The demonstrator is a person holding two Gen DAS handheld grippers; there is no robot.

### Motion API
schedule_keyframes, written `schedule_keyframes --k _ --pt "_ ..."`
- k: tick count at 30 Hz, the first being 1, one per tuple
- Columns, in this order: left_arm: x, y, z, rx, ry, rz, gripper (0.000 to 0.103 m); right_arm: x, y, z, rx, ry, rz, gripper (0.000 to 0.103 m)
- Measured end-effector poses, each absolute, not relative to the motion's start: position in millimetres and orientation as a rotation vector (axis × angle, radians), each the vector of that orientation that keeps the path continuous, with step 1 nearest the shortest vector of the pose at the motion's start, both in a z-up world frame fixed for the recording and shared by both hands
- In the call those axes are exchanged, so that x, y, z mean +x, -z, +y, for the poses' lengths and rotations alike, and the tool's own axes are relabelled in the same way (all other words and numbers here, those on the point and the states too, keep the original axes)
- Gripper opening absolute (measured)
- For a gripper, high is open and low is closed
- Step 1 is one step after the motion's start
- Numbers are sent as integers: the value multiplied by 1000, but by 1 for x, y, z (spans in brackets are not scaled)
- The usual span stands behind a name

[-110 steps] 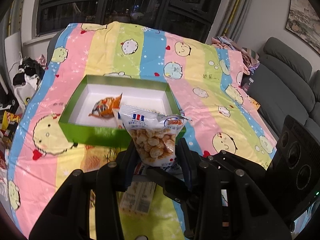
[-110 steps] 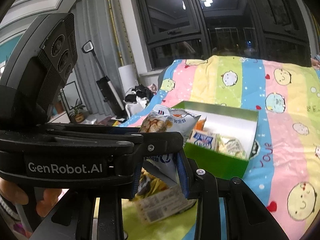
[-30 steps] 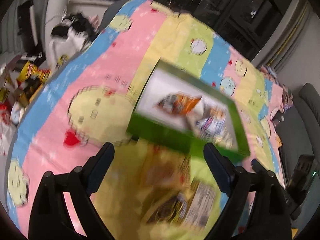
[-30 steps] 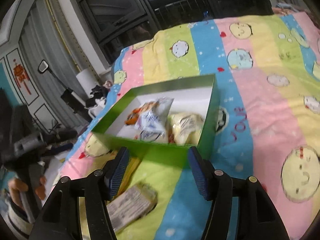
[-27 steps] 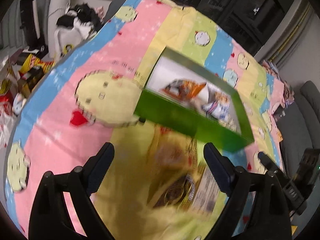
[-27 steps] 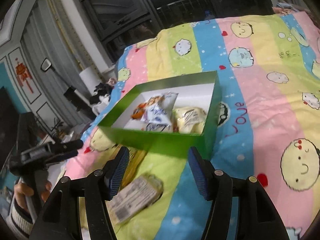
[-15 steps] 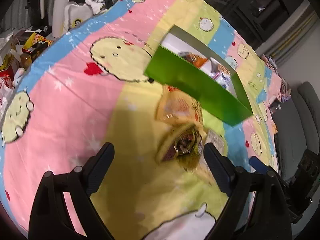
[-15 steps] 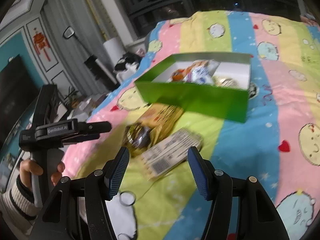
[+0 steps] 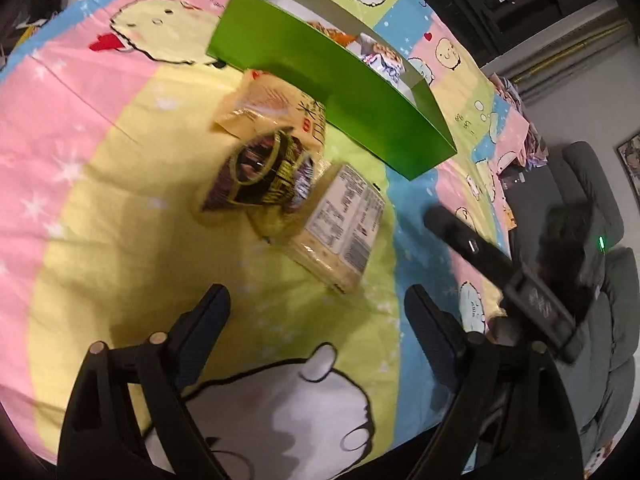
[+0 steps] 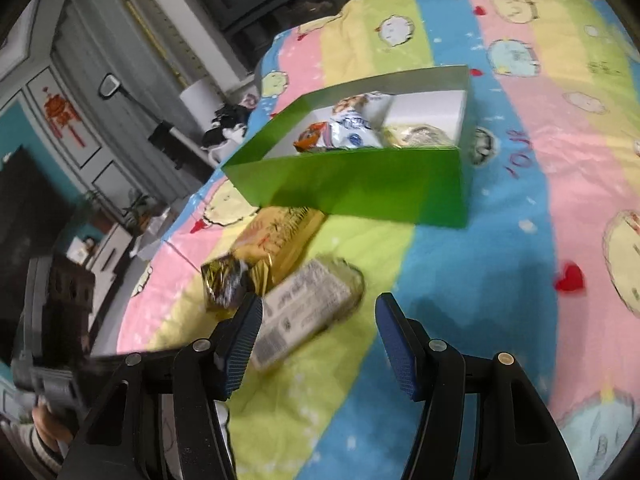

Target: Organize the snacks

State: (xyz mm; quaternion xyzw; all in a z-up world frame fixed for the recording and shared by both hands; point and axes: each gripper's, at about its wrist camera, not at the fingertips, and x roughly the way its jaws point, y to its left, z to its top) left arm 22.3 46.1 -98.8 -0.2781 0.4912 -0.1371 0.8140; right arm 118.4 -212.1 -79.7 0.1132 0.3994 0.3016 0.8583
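Green box on the striped bedspread holds three snack packets; left tool, just narrowing, and right tool hover released, empty.

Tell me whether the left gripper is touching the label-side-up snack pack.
Apart. In the left wrist view, the left gripper hangs open, bare blanket showing between its fingertips and the snack pack.

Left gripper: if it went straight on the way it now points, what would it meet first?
Probably the flat packet with the printed label, lying between the open left gripper and the green box; depth is uncertain.
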Motion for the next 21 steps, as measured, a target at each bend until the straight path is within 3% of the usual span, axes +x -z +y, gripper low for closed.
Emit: schedule_keyframes --k 6,9,11,14,18,21 --pt "29 102 39 -633 278 1053 84 169 90 -186 178 -688 901 55" --pt "31 104 35 -627 282 1053 73 182 101 -177 173 -734 965 45" --pt "31 105 34 -619 277 1045 73 180 108 -173 157 -750 999 35" --pt "29 107 38 -612 255 1040 58 165 114 -180 198 -778 1018 26" --pt "26 110 45 -627 245 1037 45 137 117 -201 260 -775 1039 26" --pt "24 109 44 -601 253 1041 45 117 119 -210 303 -789 1063 26"
